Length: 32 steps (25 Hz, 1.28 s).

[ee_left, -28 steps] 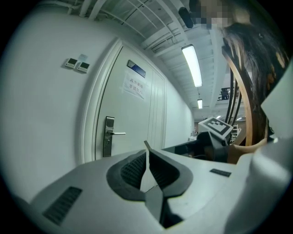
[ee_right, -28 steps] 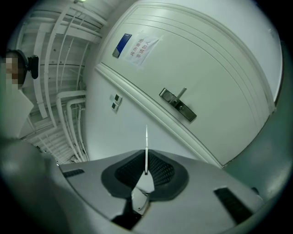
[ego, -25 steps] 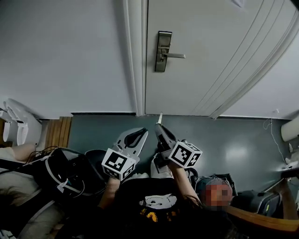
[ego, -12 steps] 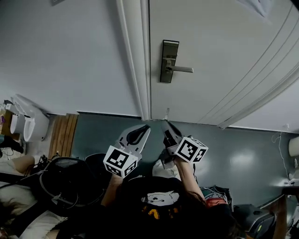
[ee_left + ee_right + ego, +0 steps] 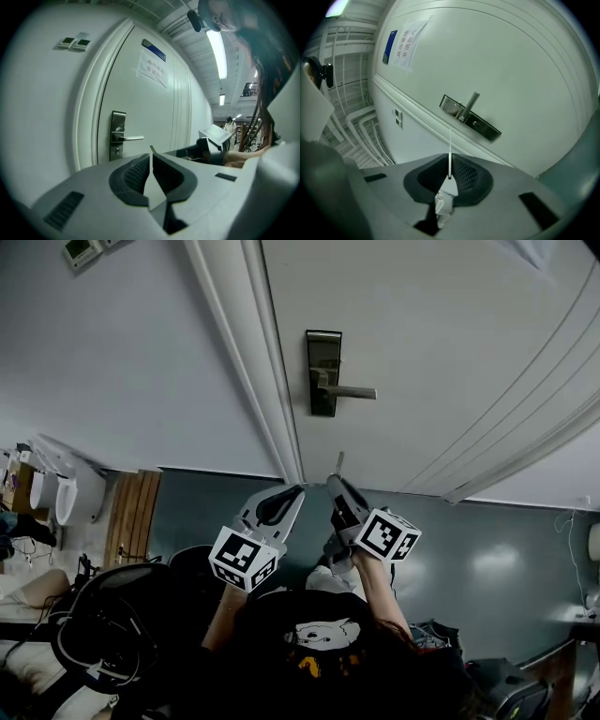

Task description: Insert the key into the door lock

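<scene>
The white door [image 5: 441, 343] carries a dark metal lock plate [image 5: 323, 371] with a lever handle [image 5: 352, 392]. My right gripper [image 5: 334, 482] is shut on a thin silver key [image 5: 338, 463] that points up at the door, a little below the plate. In the right gripper view the key [image 5: 450, 150] stands edge-on between the jaws, short of the lock plate [image 5: 471, 118]. My left gripper [image 5: 291, 493] hangs beside it, shut with nothing in it. In the left gripper view its jaws [image 5: 151, 161] meet, with the lock plate [image 5: 118, 136] ahead.
The door frame [image 5: 267, 381] runs just left of the lock, beside a grey wall [image 5: 122, 362]. White fixtures [image 5: 56, 488] and a wooden floor patch [image 5: 131, 512] lie at the left. A black bag with cables [image 5: 103, 624] is at the lower left. A paper notice [image 5: 152, 70] hangs on the door.
Both grippers have moved up toward the door, so the key tip is now closer under the lock plate. The head view has shifted; the left gripper stayed shut beside the right.
</scene>
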Tool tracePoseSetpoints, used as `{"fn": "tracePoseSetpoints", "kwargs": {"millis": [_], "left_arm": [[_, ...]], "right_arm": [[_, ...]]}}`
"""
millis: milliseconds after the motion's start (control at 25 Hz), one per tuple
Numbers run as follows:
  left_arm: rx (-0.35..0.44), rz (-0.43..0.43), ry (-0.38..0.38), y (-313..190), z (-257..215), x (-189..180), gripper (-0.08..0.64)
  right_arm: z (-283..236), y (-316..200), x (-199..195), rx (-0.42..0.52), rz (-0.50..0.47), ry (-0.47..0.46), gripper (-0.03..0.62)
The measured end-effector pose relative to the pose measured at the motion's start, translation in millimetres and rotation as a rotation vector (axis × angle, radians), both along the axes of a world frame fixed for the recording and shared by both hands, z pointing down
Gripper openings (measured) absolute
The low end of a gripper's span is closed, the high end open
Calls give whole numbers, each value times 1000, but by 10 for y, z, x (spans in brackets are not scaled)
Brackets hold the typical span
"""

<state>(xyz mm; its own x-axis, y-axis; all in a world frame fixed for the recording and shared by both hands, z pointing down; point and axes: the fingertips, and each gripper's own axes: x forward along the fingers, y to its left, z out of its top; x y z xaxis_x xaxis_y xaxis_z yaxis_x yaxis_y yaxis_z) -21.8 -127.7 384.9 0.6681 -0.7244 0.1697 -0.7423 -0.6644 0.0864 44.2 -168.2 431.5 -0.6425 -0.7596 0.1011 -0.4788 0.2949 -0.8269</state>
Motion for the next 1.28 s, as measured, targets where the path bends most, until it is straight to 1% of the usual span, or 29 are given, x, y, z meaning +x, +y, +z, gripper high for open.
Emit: {"fn": "tracePoseSetpoints", "kwargs": {"millis": [200, 360, 640, 1000, 1160, 1280], "left_arm": [[8, -17, -15, -87, -93, 95, 25], [4, -37, -24, -166, -64, 98, 25], [-1, -49, -33, -259, -63, 88, 25], [5, 3, -38, -483, -35, 196, 25], [10, 40, -30, -594, -28, 206, 25], [9, 64, -28, -698, -2, 176, 25]], "right_arm": [[-81, -121, 24, 2, -35, -18, 23], [-43, -202, -22, -7, -68, -31, 23], [-21, -287, -75, -19, -92, -47, 23], [25, -476, -95, -42, -96, -97, 23], [35, -597, -146, -54, -93, -135, 23], [65, -726, -188, -63, -85, -143, 23]]}}
